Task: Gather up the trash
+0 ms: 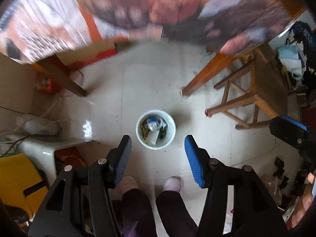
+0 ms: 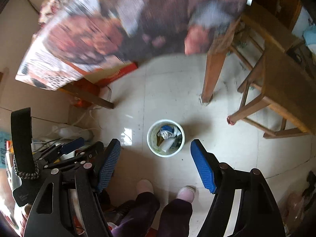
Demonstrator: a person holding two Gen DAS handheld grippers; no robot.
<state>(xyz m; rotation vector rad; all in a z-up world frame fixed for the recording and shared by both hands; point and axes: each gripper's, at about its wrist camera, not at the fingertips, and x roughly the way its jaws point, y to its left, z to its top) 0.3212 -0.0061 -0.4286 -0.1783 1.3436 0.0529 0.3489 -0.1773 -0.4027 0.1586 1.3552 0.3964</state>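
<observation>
The trash (image 1: 155, 127) is seen gathered in a small white bin (image 1: 156, 147) standing on the pale tiled floor (image 1: 158, 79), between a wooden stool (image 1: 246, 98) on one side and a low white step stool (image 1: 47, 146) on the other, in front of the person's slippered feet (image 1: 171, 183). Wrappers and a blue-and-white item are made out inside the bin; nothing can be identified more finely.

The step in hand is judged to be either a release over the bin or a turn away to look for the next piece. No loose scrap can be told apart with confidence on the floor near the bin. If more is to be dropped, the gripper should be centred over the rim before the jaws are parted, so that light wrappers are not caught on the edge. The stool legs should be given room on any sweep to the side.

The left gripper (image 1: 158, 152) is held high above the bin and pointed almost straight down, jaws spread wide and nothing held between them. The right gripper (image 2: 156, 158) is posed likewise, wide apart and empty, just beside the left one. The patterned cloth (image 2: 138, 19) hanging from the bench is blurred.
</observation>
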